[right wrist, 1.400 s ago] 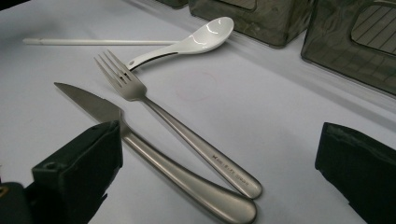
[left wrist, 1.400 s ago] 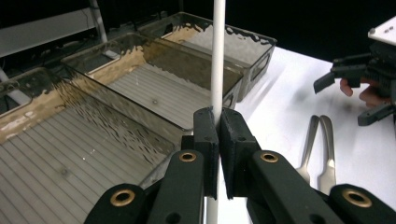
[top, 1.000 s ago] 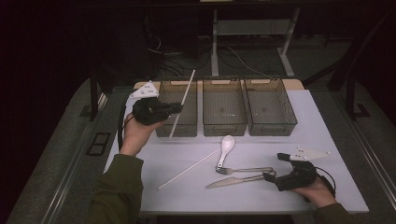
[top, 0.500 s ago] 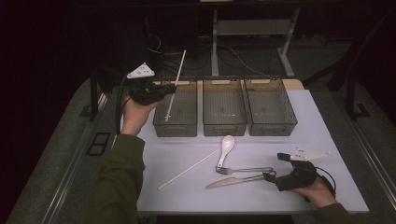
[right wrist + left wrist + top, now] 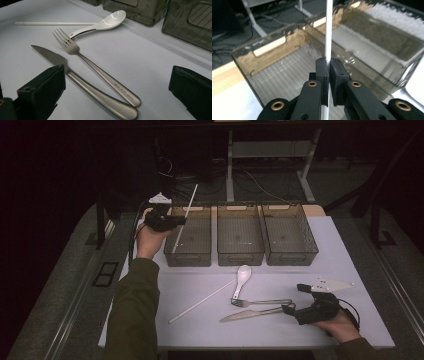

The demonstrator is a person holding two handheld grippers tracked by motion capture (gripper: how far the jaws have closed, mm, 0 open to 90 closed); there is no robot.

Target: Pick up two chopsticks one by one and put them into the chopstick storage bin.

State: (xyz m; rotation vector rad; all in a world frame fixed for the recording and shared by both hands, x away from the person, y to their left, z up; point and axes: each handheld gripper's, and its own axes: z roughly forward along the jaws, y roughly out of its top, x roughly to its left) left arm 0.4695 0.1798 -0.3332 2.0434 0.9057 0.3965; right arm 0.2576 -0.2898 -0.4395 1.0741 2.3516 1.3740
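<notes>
Landmark: left bin [image 5: 189, 236], the leftmost of three dark see-through bins in a row at the far side of the white table [image 5: 350, 270].
Left gripper [image 5: 176, 221]: held over the left bin's near-left part, just above its rim; jaws pinched tight on a white chopstick [image 5: 184, 219], pads pressing it from both sides in the left gripper view [image 5: 328, 72].
Held chopstick [image 5: 328, 30]: slanted, its far end above and beyond the left bin's back wall, its near end low over the bin floor; whether that end touches the floor cannot be told.
Left bin interior [image 5: 287, 75]: ribbed floor, handle slot in the end wall.
Right gripper [image 5: 294, 309]: well apart from the left bin, at the near right of the table; jaws wide apart with nothing between the pads, resting just beside the cutlery handles [image 5: 117, 82].
Second chopstick [image 5: 202, 300]: flat on the table, in front of the left bin, lying diagonally.
Spoon [image 5: 242, 279]: white, near the front of the middle bin [image 5: 240, 234], to the right of the left bin.
Fork [image 5: 260, 302]: right of the second chopstick, tines by the spoon handle.
Knife [image 5: 250, 313]: just nearer than the fork, the two handle ends meeting by the right gripper.
Right bin [image 5: 289, 232]: farthest from the left bin.
</notes>
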